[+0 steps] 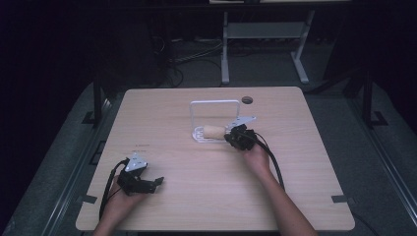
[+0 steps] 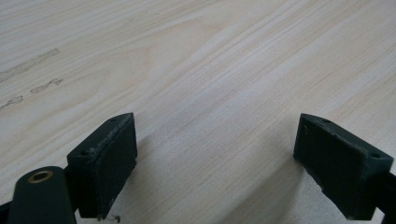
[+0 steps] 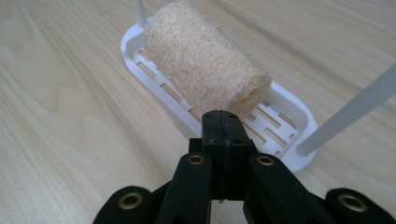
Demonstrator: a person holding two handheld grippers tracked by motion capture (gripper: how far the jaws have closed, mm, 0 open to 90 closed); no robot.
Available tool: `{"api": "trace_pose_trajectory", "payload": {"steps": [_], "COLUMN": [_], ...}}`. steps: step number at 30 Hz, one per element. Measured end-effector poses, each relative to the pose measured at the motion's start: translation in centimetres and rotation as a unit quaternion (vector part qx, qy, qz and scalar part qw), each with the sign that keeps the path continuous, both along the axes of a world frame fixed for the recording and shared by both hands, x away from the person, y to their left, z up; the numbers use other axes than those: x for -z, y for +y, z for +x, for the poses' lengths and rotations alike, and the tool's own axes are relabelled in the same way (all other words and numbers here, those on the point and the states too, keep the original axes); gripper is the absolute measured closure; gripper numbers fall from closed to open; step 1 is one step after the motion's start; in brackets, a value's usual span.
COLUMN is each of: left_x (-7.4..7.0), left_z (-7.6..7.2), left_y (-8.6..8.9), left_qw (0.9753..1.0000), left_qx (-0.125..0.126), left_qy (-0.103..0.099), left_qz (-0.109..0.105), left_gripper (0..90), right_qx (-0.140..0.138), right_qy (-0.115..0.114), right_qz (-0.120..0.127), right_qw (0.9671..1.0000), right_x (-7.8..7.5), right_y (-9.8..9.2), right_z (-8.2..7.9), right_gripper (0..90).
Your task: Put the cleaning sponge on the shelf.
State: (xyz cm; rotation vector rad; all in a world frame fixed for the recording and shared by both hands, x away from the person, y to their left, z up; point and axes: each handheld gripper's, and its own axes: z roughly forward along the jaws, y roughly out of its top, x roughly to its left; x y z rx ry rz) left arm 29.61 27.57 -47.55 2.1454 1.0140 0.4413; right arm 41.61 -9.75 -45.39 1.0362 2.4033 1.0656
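Looking at placement: loofah [image 3: 205, 65] lies on its side in the white rack [image 3: 140, 51], lengthwise along the slatted tray, between the two posts of the wire frame [image 1: 215, 102]. Rack sits mid-table, a bit toward the far edge of the table [image 1: 162, 103]. Right gripper [image 3: 220, 122] is at the near end of the loofah, jaws pressed fully together, tips touching or just short of the roll's end face; can't tell from the right gripper view whether any fibre is pinched between them, looks like nothing is. High view agrees: right gripper [image 1: 239, 136] parked just right of the rack, hand [image 1: 256, 158] behind it. Left gripper [image 1: 142, 183] is well apart from all that, near the front-left corner, lying low over bare wood, jaws spread wide, holding nothing; the left gripper view has both pads [image 2: 109, 154] over plain tabletop. My read: if the job is seating the loofah in the rack, the main part looks done, since it rests in the tray and seems stable and centred. Left over: back the right gripper away without dragging the roll off, maybe a nudge if it overhangs the near end. If instead it's a pickup, nothing has started: jaws would need to open and straddle the roll first.
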Motion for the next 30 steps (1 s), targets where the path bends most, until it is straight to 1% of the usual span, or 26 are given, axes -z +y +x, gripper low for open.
{"api": "trace_pose_trajectory", "payload": {"steps": [6,9,13,17,19,22,23,25,27,30], "left_x": [0.0,0.0,0.0,0.0,0.0,0.0,0.0,0.0,0.0,0.0], "left_z": [0.0,0.0,0.0,0.0,0.0,0.0,0.0,0.0,0.0,0.0], "left_y": [0.0,0.0,0.0,0.0,0.0,0.0,0.0,0.0,0.0,0.0], "left_qw": [1.0000,1.0000,1.0000,1.0000,1.0000,1.0000,1.0000,1.0000,1.0000,1.0000], "left_qx": [0.001,0.001,0.001,0.001,0.001,0.001,0.001,0.001,0.001,0.001], "left_qy": [0.000,0.000,0.000,0.000,0.000,0.000,0.000,0.000,0.000,0.000], "left_qz": [0.002,0.002,0.001,0.001,0.001,0.001,0.001,0.001,0.001,0.001], "left_gripper": [12.9,12.9,12.9,12.9,12.9,12.9,12.9,12.8,12.8,12.9], "right_qx": [0.001,-0.001,-0.001,0.004,0.005,0.008,0.008,0.013,0.012,0.016], "right_qy": [0.000,-0.001,-0.004,0.004,0.002,0.005,0.003,0.007,0.006,0.011], "right_qz": [0.004,0.011,0.012,0.018,0.017,0.013,0.014,0.014,0.011,0.006], "right_qw": [1.0000,0.9999,0.9999,0.9998,0.9998,0.9999,0.9999,0.9998,0.9998,0.9998], "right_x": [-0.1,-0.3,-0.7,-1.1,-1.3,-1.6,-1.6,-1.7,-1.7,-1.7], "right_y": [-0.4,-0.7,-1.1,-1.7,-2.0,-2.4,-2.6,-3.0,-3.3,-3.9], "right_z": [0.0,-0.3,-0.8,-1.4,-1.7,-2.2,-2.4,-2.7,-3.0,-3.6], "right_gripper": [89.6,89.5,89.1,82.8,77.7,70.9,69.3,63.5,60.6,55.8]}}
